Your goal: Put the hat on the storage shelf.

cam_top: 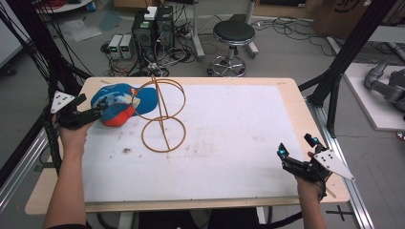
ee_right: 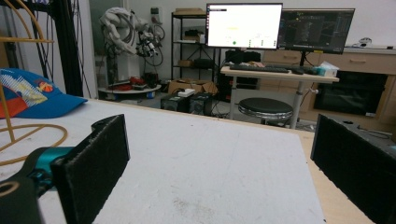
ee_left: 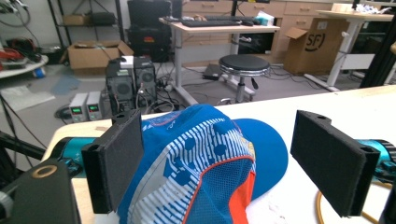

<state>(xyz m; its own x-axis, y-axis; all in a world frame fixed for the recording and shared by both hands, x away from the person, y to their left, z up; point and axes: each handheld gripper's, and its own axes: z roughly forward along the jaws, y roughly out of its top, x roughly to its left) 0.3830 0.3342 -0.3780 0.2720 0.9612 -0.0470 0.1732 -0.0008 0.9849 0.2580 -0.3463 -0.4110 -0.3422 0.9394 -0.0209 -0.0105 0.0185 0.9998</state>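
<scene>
Cap [cam_top: 123, 103], upper left of the high view, judged light, soft and crushable: left tool [ee_left: 231, 161], released, straddles its crown; right tool [cam_top: 295, 155] released, idle.

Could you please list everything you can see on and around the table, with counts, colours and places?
cap: one, blue with white pattern and orange mesh, far left of the table.
wire stand: one, tan, two rings on a stem, beside the cap.
table: one, white mat on a pale wooden top.
stool: one, black seat, on the floor beyond the table.
computer towers: two, dark, on the floor beyond the table.
monitors: two, on a desk at the back.
left gripper: one, black, open either side of the cap.
right gripper: one, black, open over the table's near right corner.
</scene>
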